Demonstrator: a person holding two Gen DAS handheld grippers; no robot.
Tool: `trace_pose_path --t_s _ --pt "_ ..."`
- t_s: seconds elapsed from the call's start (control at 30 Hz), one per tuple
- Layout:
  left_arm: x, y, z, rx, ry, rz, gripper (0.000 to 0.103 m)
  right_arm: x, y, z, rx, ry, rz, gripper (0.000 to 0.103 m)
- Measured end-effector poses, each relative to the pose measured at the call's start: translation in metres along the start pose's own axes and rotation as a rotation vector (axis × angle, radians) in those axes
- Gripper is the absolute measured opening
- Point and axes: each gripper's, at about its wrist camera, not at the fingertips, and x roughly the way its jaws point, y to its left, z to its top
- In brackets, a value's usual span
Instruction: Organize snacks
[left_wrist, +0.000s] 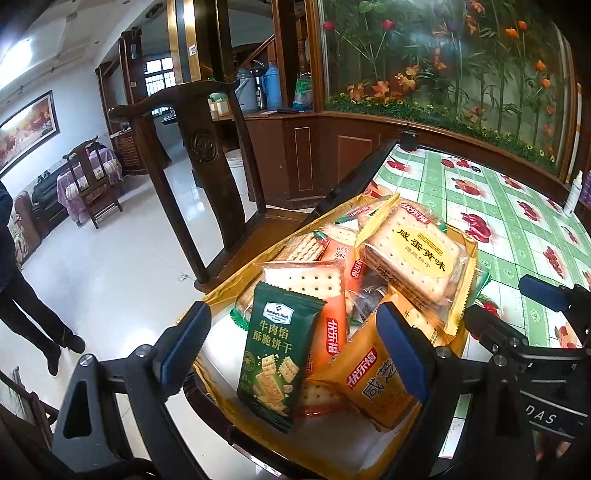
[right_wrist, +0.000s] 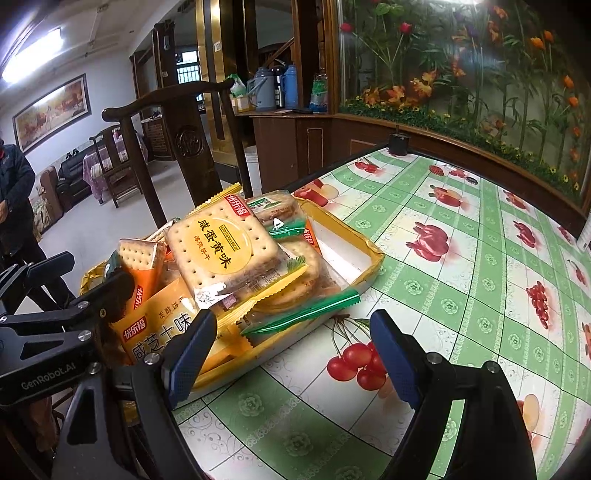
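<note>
Surface: table (right_wrist: 461, 258) under a green-checked fruit-print cloth; no snack packet seen on the cloth outside the tray.
Tray: shallow yellow tray (right_wrist: 373, 254) at the table's left edge, near the corner by the wooden chair (right_wrist: 184, 147); white floor bare at its far-right corner.
Contents: biscuit packets heaped loosely, overlapping at mixed angles.
Top packet: large clear packet with yellow round label (left_wrist: 417, 254), tilted, resting on the others.
Upright packet: dark green packet (left_wrist: 275, 358) standing on end at the tray's near edge.
Orange packets: orange packet (left_wrist: 373, 384) lying at a slant beside the green one; more orange wrappers beneath.
Overhang: green-striped wrapper end (right_wrist: 306, 317) reaches over the tray's near rim.
Left gripper (left_wrist: 299, 347): jaws spread wide, nothing between the pads, straddling the green and orange packets at the near edge.
Right gripper (right_wrist: 291, 350): jaws spread wide, empty, over bare cloth just beside the tray's near-right rim.
Stage: cannot be settled; the heap fits packets freshly gathered in or packets awaiting sorting.
Handling advice: take one packet at a time, pads on the flat faces rather than the crimped seals; light pressure, since the crackers would likely crush.
Risk: moving a lower packet may slide the top packet over the rim.
</note>
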Motion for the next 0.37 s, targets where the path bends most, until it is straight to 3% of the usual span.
trace_pose_path --t_s 0.37 --pt "-0.0019 0.0045 -0.0008 -0.001 -0.009 -0.014 0.091 0.002 0.0034 0.0001 -0.005 0.005 0.006 0.085"
